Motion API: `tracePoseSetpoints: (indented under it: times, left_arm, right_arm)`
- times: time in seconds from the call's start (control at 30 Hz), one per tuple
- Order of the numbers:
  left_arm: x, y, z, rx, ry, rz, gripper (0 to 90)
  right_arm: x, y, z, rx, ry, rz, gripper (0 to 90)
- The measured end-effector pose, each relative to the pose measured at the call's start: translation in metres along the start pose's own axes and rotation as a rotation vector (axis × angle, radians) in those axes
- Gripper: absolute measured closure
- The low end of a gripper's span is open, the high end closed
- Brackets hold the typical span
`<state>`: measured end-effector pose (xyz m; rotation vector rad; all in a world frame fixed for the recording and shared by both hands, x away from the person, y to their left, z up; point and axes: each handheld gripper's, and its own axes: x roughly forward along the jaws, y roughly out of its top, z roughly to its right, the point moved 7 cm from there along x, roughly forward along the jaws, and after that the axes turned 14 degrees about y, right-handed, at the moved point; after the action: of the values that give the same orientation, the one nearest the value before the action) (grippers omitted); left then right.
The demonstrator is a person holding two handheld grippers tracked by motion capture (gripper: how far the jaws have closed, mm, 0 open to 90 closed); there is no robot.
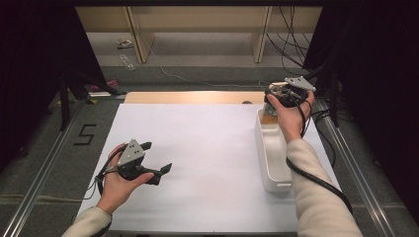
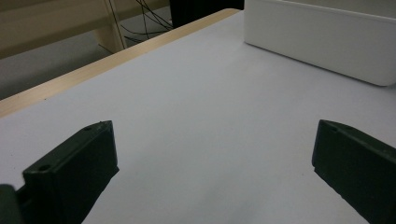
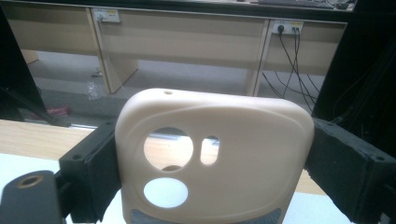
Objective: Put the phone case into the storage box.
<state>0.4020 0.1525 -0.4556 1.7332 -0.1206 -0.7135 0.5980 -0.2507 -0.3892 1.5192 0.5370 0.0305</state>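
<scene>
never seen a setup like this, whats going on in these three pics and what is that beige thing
A person sits at a table covered in white, holding a hand tool with two black jaws in each hand. One picture looks down from above; the other two come from cameras riding on the tools. The left gripper is open with nothing between its jaws, above the bare surface. The right gripper is clamped on a beige phone case with camera cutouts, held over the far end of a long white tray at the table's right side.
</scene>
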Motion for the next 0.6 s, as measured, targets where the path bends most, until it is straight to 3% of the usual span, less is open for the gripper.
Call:
tracePoseSetpoints:
  times: [0.6]
  left_arm:
    - [0.0001,0.0000,0.0000,-0.001,-0.001,0.000,0.0]
  right_arm:
    - [0.0078,-0.0008,-0.0008,-0.004,-0.006,-0.019,11.9]
